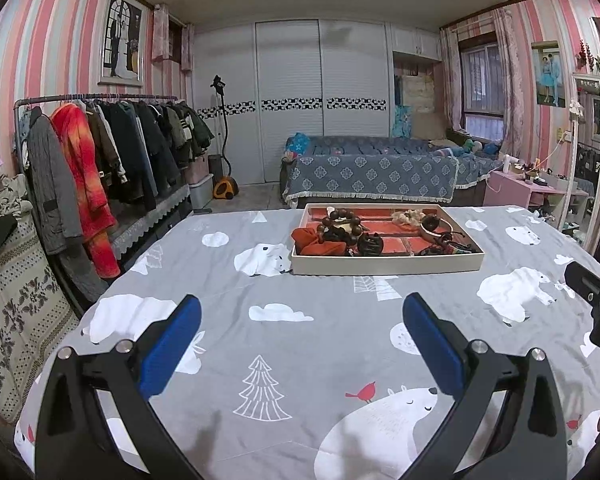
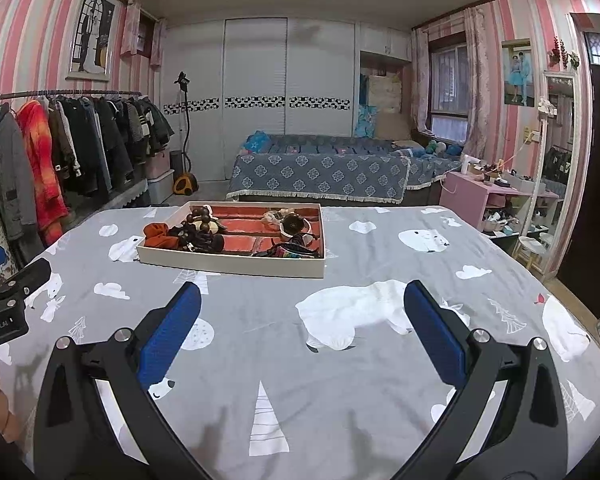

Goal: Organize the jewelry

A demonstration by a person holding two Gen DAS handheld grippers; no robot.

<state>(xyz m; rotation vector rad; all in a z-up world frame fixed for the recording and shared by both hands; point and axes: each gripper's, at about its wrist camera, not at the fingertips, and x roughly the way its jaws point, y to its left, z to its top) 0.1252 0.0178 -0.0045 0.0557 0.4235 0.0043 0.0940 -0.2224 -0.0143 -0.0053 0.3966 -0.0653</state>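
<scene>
**Both grippers wide, tray ahead**

The left gripper (image 1: 302, 320) and right gripper (image 2: 302, 312) hover spread wide, holding nothing, over the bed (image 1: 320, 360). The jewelry tray (image 1: 384, 266), with a bead bracelet (image 1: 340, 226), lies ahead toward the bed's far edge.

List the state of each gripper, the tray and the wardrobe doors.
left gripper: open, empty, above the bedspread.
right gripper: open, empty, above the bedspread.
jewelry tray: lidless, flat on the bedspread, jewelry piled inside.
wooden bead bracelet: lying in the tray.
wardrobe doors: shut.
</scene>
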